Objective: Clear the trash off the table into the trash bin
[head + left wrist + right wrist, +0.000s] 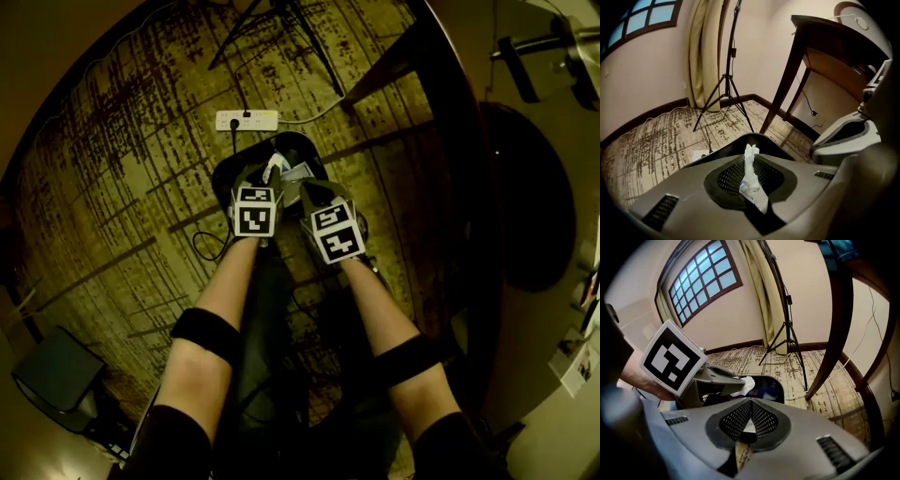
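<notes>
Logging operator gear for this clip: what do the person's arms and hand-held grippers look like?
Both the left hand-held gripper and right hand-held gripper are grey with dark mesh pads, each carrying a white cube with black square markers. Black bands wrap both elbows.

Trash bin [305, 145] mouth open; table leg [384, 70] beside.

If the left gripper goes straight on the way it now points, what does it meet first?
Most likely the black trash bin, directly beyond the white tissue that the left gripper holds; depth is unclear.
</notes>
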